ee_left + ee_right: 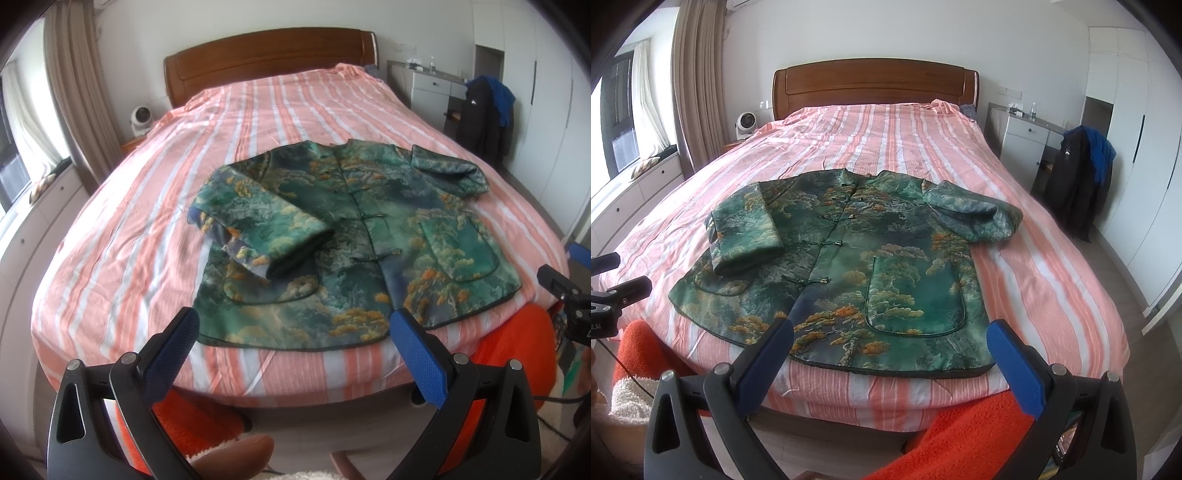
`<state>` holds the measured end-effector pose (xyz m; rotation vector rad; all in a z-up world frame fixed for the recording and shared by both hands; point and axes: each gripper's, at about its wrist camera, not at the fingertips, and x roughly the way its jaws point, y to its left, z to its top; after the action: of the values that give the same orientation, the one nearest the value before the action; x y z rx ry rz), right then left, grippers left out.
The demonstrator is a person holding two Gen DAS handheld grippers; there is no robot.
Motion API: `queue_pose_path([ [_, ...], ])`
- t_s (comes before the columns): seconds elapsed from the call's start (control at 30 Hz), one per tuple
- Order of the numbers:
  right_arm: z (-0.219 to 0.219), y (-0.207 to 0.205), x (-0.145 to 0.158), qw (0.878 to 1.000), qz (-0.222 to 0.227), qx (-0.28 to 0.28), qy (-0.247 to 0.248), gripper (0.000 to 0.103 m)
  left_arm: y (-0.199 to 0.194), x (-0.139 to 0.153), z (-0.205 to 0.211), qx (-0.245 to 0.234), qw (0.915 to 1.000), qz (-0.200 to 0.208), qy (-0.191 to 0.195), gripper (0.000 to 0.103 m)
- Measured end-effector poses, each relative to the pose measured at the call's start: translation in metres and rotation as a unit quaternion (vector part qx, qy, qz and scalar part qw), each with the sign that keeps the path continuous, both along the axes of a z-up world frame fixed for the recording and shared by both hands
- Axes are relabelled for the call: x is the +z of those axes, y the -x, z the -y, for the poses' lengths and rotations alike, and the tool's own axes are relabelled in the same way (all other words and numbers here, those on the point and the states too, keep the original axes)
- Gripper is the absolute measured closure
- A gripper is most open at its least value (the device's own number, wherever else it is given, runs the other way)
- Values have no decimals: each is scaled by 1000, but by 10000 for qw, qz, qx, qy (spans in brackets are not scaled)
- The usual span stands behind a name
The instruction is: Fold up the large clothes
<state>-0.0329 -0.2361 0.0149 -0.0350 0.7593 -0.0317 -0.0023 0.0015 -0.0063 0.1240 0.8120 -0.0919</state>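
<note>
A green patterned jacket [362, 236] with knot buttons lies front-up near the foot of the bed [122, 229]; it also shows in the right wrist view [849, 266]. Its left sleeve [258, 221] is folded in across the body. Its right sleeve [975, 216] is bent out to the right. My left gripper [293, 328] is open and empty, held above the jacket's lower hem. My right gripper [890, 339] is open and empty, held above the hem near the right pocket [916, 295]. The right gripper also shows at the right edge of the left wrist view [569, 299].
The bed has a pink and white striped cover [1052, 280] and a wooden headboard [875, 86]. A white fan [744, 123] stands at the left of the headboard. A dark coat hangs on a chair [1078, 181] at the right. Orange fabric [967, 432] lies below the bed's foot.
</note>
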Motion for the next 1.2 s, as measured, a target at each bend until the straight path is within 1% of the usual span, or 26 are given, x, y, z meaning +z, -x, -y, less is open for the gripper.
queue_pose_path([
  [0.23,2,1,0,10000,12,-25,-4,0,2,1,3,-1,10000,-29,-40,0],
  [0.47,2,1,-2,10000,-47,-8,-26,0,3,1,4,-19,10000,-34,-10,0],
  [0.8,-1,3,0,10000,1,11,-18,0,4,4,6,-52,10000,-21,12,0],
  [1.2,2,3,0,10000,-18,-30,-88,0,-1,1,13,-99,9999,-85,-9,0],
])
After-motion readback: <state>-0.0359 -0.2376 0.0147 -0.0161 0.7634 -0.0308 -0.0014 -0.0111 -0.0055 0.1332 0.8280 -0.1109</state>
